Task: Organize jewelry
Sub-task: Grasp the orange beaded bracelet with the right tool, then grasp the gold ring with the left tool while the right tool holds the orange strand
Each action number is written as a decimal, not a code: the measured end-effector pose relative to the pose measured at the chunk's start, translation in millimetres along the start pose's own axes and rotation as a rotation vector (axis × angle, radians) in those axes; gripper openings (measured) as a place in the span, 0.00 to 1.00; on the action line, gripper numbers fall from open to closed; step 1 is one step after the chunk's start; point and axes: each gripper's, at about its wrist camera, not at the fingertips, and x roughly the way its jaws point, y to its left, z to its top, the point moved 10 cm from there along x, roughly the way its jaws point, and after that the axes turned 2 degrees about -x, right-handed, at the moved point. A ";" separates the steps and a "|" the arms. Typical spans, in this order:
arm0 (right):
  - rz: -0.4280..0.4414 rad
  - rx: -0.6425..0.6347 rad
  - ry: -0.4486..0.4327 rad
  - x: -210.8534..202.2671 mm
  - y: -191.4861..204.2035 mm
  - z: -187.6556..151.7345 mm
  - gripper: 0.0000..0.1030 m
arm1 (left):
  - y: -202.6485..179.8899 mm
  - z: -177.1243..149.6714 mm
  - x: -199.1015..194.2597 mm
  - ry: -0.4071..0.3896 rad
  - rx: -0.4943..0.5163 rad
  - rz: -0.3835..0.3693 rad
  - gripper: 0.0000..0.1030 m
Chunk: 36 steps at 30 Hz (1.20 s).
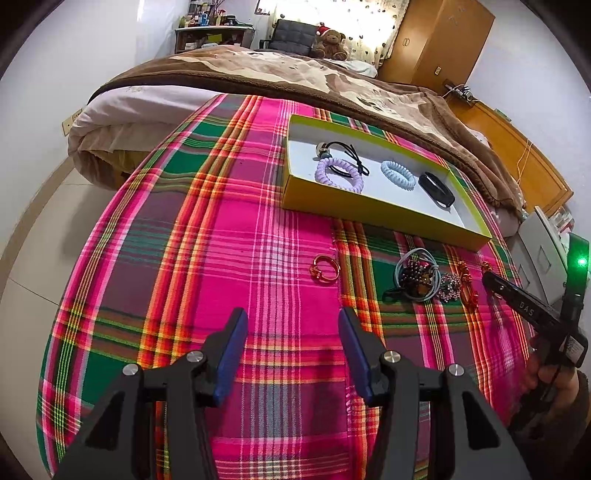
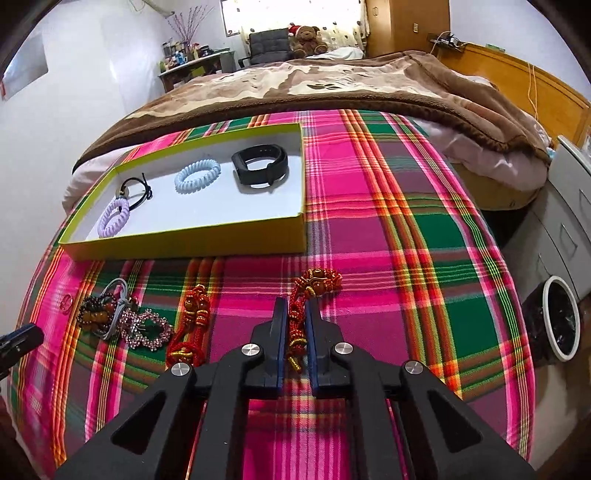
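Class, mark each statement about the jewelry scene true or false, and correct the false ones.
1. The right hand-held gripper is shut on a red braided bracelet. True.
2. The left hand-held gripper holds the gold ring. False: it is open and empty; the ring lies on the plaid cloth.
3. The black wristband lies in the yellow-green box. True.
4. The box is empty. False: hair ties and the wristband lie in it.

Bright, even daylight from the curtained window (image 1: 354, 26), soft shadows, sharp focus, strong fisheye bending, dark vignetted corners
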 end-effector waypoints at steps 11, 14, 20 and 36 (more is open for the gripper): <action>0.069 0.030 -0.071 -26.7 -4.1 3.6 0.09 | -10.0 0.7 10.8 0.018 0.034 0.031 0.51; 0.083 0.058 -0.092 -34.6 -10.2 2.2 0.09 | -16.8 2.2 15.7 0.026 0.056 0.014 0.51; 0.104 0.070 -0.108 -43.5 -12.2 0.8 0.09 | -23.8 9.1 23.8 0.024 0.094 0.043 0.51; 0.130 0.070 -0.109 -44.3 -6.7 -1.1 0.09 | -30.5 23.6 35.6 -0.017 0.205 0.130 0.39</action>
